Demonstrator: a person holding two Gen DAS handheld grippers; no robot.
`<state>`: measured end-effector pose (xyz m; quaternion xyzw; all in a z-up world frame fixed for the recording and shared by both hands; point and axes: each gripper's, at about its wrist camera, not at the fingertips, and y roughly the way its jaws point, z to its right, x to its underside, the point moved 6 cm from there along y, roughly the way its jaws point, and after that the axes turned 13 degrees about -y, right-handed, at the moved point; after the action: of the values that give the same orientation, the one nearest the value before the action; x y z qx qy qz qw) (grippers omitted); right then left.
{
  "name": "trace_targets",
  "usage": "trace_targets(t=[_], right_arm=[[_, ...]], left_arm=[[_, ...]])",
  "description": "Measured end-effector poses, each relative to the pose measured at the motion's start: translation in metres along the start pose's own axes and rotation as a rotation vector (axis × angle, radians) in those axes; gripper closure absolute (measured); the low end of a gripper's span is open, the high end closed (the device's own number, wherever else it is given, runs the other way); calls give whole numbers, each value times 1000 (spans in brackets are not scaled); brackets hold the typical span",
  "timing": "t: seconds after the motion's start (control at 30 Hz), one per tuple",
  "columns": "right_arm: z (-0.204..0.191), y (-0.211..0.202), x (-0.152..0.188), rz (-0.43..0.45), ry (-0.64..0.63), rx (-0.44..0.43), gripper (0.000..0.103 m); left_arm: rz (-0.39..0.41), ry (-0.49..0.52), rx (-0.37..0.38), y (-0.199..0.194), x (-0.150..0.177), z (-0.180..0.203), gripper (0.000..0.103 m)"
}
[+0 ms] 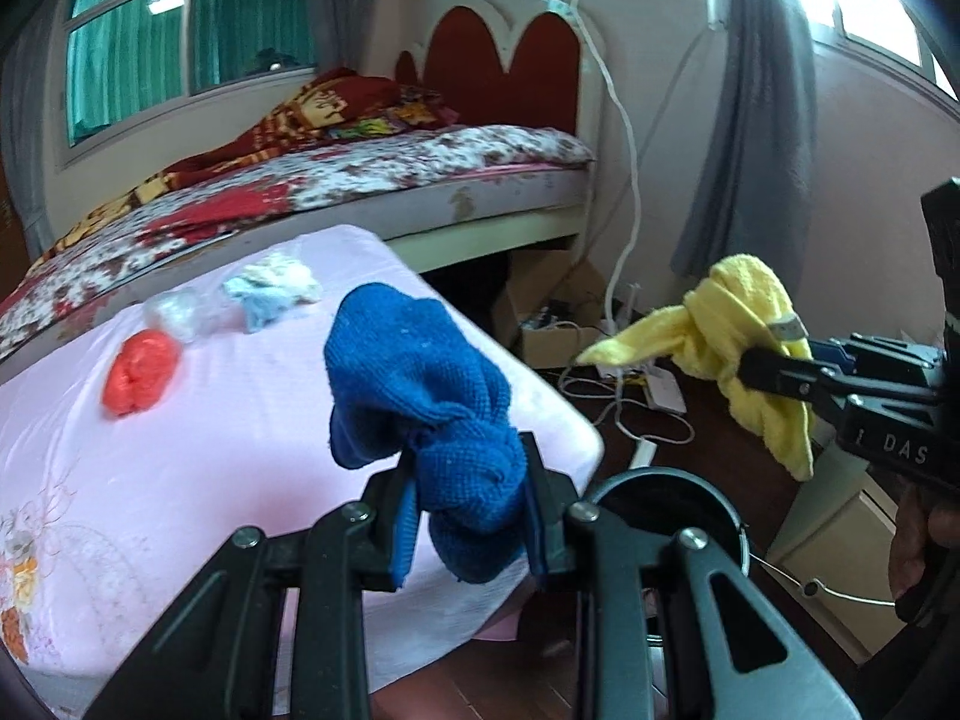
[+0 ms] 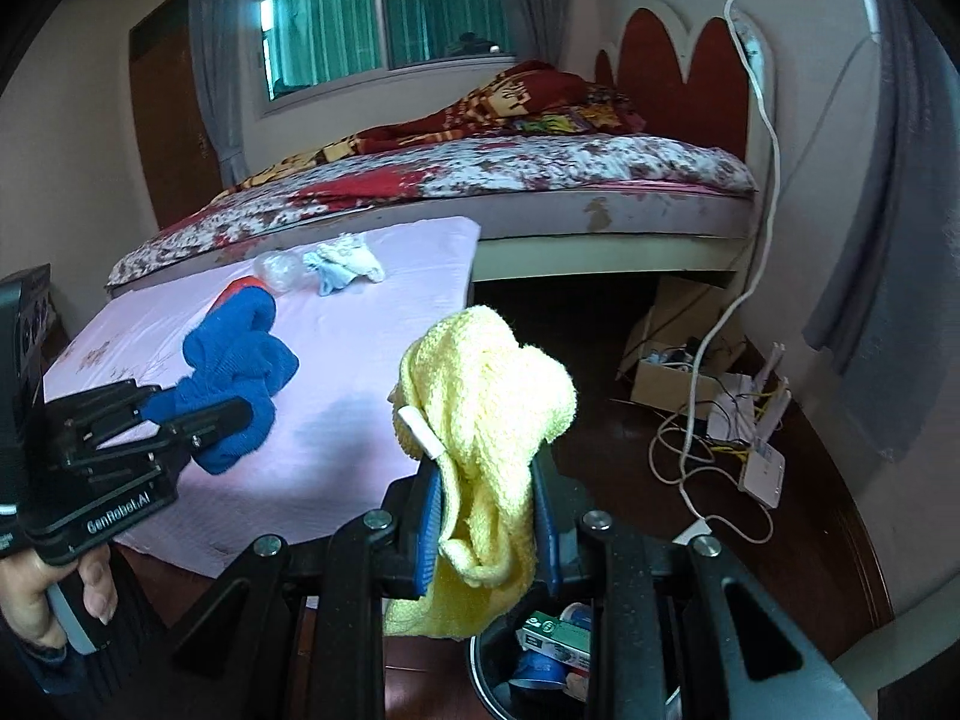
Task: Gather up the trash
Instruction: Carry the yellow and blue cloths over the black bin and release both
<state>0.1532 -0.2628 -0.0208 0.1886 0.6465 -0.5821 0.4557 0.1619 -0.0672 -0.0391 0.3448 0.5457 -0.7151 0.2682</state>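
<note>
Left wrist view: the left gripper (image 1: 468,474) is clamped on a blue cloth (image 1: 420,384); beyond its jaws, wads (image 1: 141,378) lie on a pink table (image 1: 210,468). Right wrist view: the right gripper (image 2: 486,516) pinches a yellow cloth (image 2: 486,396), a bin (image 2: 540,654) below its jaws.

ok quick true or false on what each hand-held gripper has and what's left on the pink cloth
1. The left hand-held gripper grips a blue knitted cloth. True.
2. The right hand-held gripper is empty. False: it grips a yellow fluffy cloth.
3. A red crumpled plastic bag lies on the pink cloth-covered table. True.
4. The round black bin is empty. False: packaging lies inside.
5. A pale blue and white crumpled cloth lies on the floor. False: it lies on the pink table.
</note>
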Motion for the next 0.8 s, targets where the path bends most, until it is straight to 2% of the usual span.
trace_targets(t=[0.3,0.8], right_arm=[[36,-14,27,-25,60,45,75],[79,-11,103,-149,138,85,74]], left_arm=[[-37,53,62,9,14,43,74],[-159,128,140,39,57,100,74]])
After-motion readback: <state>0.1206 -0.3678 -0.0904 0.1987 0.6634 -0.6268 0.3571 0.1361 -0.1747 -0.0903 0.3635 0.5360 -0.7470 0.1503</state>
